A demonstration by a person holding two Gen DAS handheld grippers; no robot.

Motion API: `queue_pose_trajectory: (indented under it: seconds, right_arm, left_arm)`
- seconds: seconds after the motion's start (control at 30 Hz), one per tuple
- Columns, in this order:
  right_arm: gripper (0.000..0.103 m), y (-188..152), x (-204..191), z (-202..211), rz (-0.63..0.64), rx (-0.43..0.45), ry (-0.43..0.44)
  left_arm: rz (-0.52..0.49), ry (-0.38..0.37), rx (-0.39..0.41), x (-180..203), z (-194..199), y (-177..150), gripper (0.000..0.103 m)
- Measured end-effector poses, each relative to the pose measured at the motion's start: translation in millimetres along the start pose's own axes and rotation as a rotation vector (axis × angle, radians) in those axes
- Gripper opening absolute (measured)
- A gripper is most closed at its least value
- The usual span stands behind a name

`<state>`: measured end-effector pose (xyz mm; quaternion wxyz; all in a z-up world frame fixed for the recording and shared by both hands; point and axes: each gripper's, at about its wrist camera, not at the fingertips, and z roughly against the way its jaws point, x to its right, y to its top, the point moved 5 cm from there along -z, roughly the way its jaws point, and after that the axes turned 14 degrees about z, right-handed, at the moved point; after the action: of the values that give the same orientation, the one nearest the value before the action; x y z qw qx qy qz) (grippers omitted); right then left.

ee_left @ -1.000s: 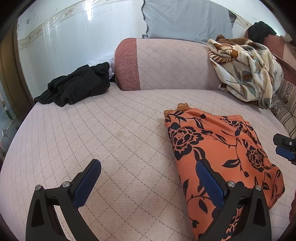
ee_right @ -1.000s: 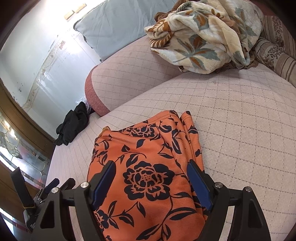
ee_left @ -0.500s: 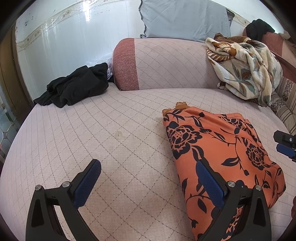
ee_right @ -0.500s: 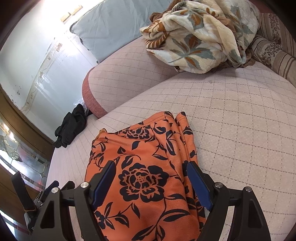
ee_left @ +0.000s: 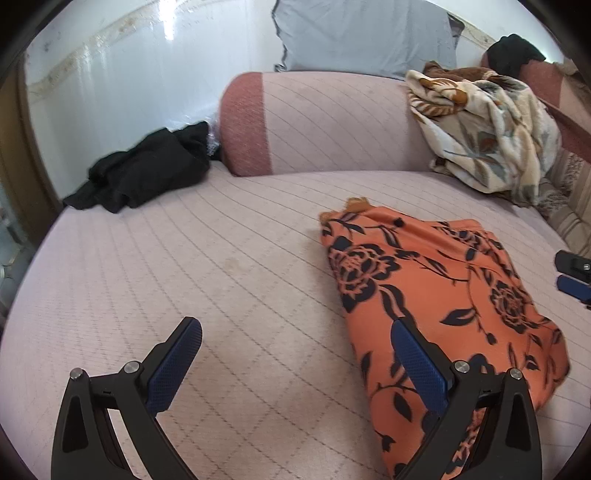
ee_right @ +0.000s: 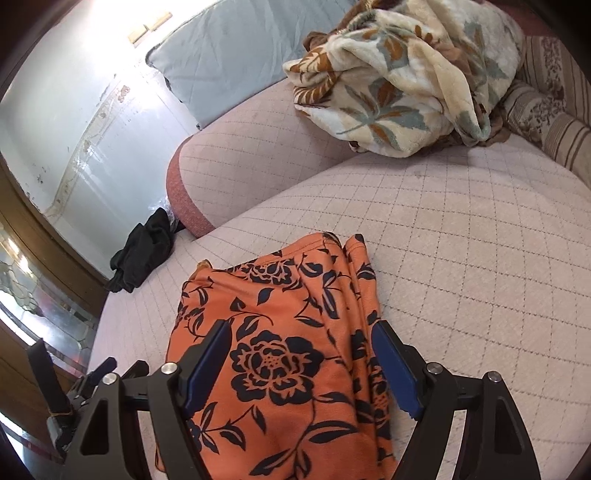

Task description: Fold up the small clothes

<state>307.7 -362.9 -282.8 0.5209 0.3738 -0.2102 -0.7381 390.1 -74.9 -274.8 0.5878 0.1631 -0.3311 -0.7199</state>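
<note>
A folded orange garment (ee_left: 439,295) printed with black flowers lies on a pale pink quilted sofa seat (ee_left: 207,280). The left hand-held gripper (ee_left: 295,354) hangs low over the seat with its blue-padded jaws spread wide and nothing between them; its right finger overlaps the garment's near edge, though contact cannot be judged. The garment's lower corner is hidden behind that finger. From the right wrist view, the right hand-held gripper (ee_right: 301,354) sits over the same garment (ee_right: 280,332), jaws also wide apart, straddling the large flower print without pinching cloth; the fabric's near end runs out of frame below. Only a dark tip of the right tool shows at the edge of the left view. A black crumpled cloth (ee_left: 144,177) rests at the seat's far left corner beside the bolster (ee_left: 325,122). A cream leaf-patterned blanket (ee_right: 406,81) is heaped at the back, with a grey cushion (ee_left: 365,35) behind, its top cut off
</note>
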Motion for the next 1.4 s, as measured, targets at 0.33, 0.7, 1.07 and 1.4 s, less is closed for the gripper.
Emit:
queue_pose_trajectory:
  seconds: [0.33,0.7,1.07,1.4]
  right_arm:
    - [0.081,-24,84,-30,-0.303,-0.127,0.188]
    - [0.089,-39,24,-79,-0.273,-0.183,0.304]
    - [0.04,-20,-40,-58,-0.133,-0.084,0.173]
    - [0.04,-23,-96,-18,-0.086,0.001,0.273]
  left_arm:
    - [0.072,-0.364,-0.305,16,-28,-19,0.102]
    - [0.18,-0.491,-0.402,34,-48,-34,0.088]
    - [0.129,-0.421,-0.274,20,-12,-9,0.058]
    - [0.08,-0.304,-0.171,-11,69,-26,0.058]
